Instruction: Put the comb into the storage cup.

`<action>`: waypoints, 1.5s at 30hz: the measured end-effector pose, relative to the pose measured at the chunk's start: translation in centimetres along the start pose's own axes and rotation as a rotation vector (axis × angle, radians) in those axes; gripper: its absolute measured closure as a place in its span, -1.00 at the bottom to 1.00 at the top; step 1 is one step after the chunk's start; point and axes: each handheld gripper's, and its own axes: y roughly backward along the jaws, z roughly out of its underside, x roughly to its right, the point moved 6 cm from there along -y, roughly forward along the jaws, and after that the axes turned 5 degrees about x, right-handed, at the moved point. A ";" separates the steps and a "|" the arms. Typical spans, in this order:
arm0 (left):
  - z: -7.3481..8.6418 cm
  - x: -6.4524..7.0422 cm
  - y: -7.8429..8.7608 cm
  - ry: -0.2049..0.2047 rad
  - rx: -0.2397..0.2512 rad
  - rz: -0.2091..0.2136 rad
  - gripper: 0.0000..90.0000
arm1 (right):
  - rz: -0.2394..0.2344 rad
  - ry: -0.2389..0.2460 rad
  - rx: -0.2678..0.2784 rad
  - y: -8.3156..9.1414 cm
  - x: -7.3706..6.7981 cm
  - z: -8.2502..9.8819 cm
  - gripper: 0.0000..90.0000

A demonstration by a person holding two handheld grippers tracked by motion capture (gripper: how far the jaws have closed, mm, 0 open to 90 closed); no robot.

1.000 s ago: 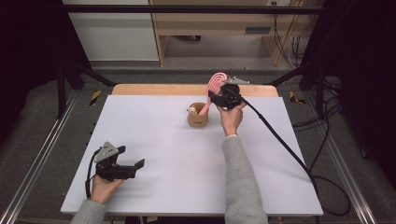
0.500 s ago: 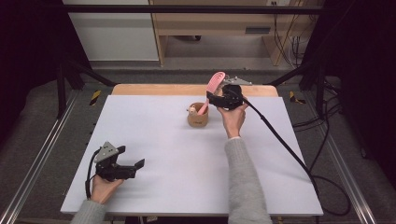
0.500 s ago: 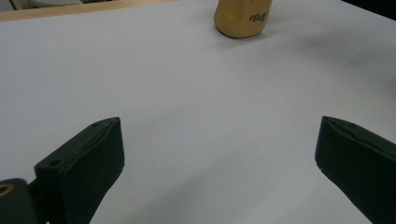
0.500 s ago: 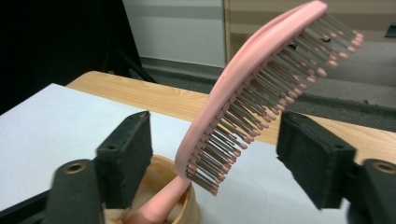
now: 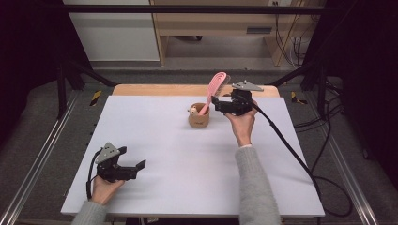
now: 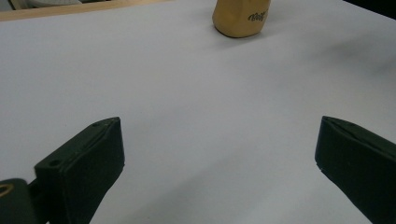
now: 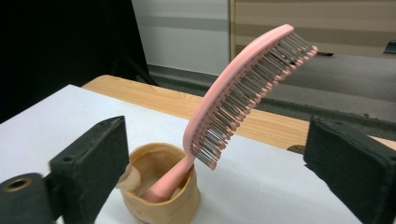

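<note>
The right gripper [image 5: 218, 104] has drawn back from the pink plastic hairbrush [image 5: 213, 90], its jaws just opened wide and empty. The brush stands handle-down, leaning, in the small tan cup [image 5: 199, 118] just beside that gripper. The left gripper [image 5: 136, 165], well apart from the cup, gapes wide and empty.

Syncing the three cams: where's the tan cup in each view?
High view: tan cup up the table's middle, just left of the right gripper.
Left gripper view: top edge, right of centre, rim cut off.
Right gripper view: bottom, left of centre, pink brush standing in it.
Shared landmark: white table.
</note>
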 end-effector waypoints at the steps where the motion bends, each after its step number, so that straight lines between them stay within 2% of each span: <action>1: 0.0 0.0 0.0 0.000 0.000 0.000 -0.97 | -0.001 0.001 0.004 0.2 0.0 0.0 -0.91; 10: 0.0 0.0 0.0 -0.001 0.003 -0.001 -0.97 | -0.055 0.006 0.009 2.4 -0.6 0.1 -0.99; 16: 0.0 0.0 0.0 0.000 0.002 -0.002 -0.97 | -0.091 0.033 0.000 3.8 -1.2 0.5 -1.00; 19: 0.0 0.0 0.0 -0.001 0.001 -0.002 -0.97 | -0.111 0.024 0.004 4.4 -1.3 0.7 -1.00; 31: 0.0 0.0 0.0 0.000 0.007 -0.004 -0.97 | -0.148 0.038 0.036 7.1 -1.5 1.4 -1.00; 45: 0.0 0.0 0.0 0.000 0.008 -0.004 -0.97 | -0.215 0.078 0.029 9.5 -2.0 4.0 -1.00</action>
